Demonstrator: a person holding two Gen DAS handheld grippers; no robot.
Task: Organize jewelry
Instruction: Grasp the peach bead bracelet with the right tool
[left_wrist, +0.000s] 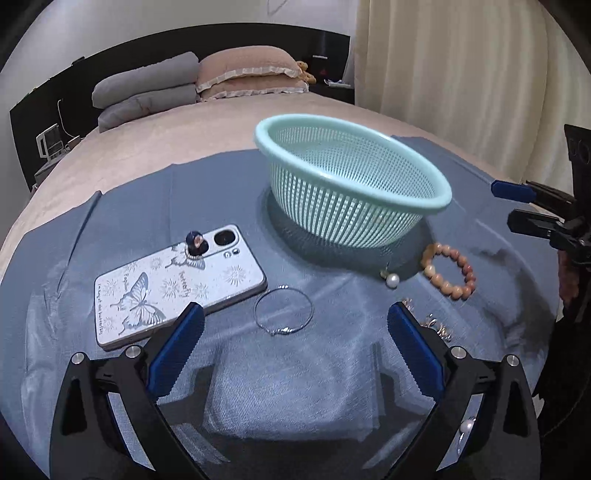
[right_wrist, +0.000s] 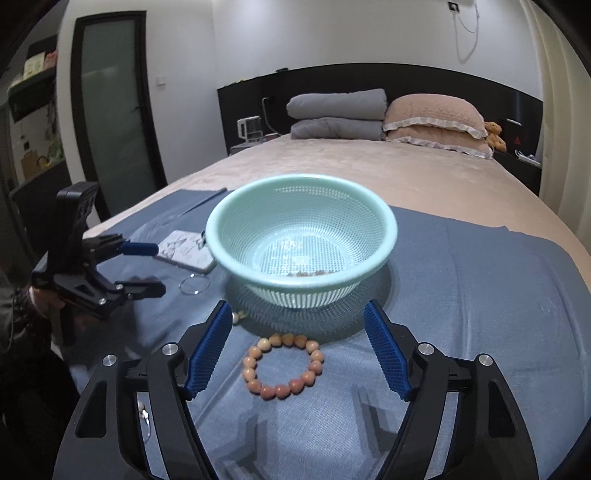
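Clearly my right gripper (right_wrist: 295, 347) was nearer the wooden bead bracelet (right_wrist: 283, 365), which lay flat on the blue cloth (right_wrist: 461, 295) between its wide-open, empty jaws, just before the mint basket (right_wrist: 301, 236) (left gripper (left_wrist: 295, 332) likewise open, over the silver bangle (left_wrist: 283, 311)).

Before me on the blue cloth, a round mint-green plastic mesh basket (right_wrist: 301, 240) stands upright. Beside its base lie a tan wooden bead bracelet (right_wrist: 283, 365), a thin silver wire bangle (left_wrist: 283, 311) and a white pearl earring (left_wrist: 391, 280), all flat.
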